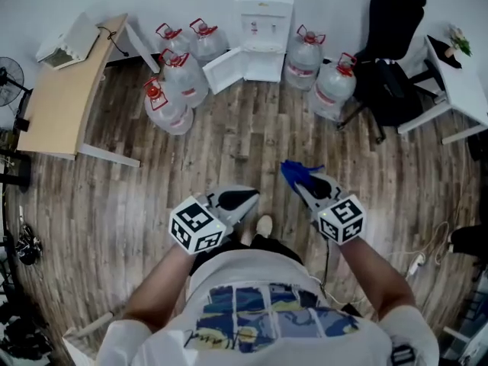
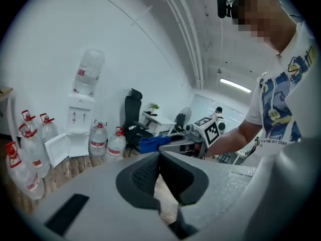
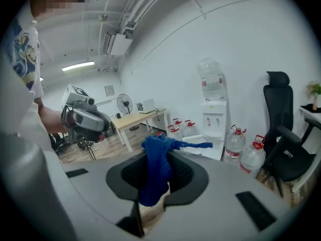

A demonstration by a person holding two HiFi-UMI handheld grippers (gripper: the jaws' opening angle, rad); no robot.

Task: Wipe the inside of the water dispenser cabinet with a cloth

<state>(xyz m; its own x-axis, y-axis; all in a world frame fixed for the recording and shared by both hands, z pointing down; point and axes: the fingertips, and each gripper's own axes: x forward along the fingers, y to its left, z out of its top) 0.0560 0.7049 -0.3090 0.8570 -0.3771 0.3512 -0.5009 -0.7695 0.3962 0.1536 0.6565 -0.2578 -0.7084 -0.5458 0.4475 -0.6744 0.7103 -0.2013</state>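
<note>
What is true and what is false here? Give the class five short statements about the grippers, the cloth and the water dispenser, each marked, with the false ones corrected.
1. The right gripper holds a blue cloth between its jaws. True.
2. The left gripper has its jaws wide apart. False: they are together, with nothing between them.
3. The water dispenser has its cabinet door open. True.
4. The blue cloth touches the cabinet's inside. False: it is held well short of it, over the wooden floor.
5. Water bottles stand only left of the dispenser. False: they stand on both sides.
</note>
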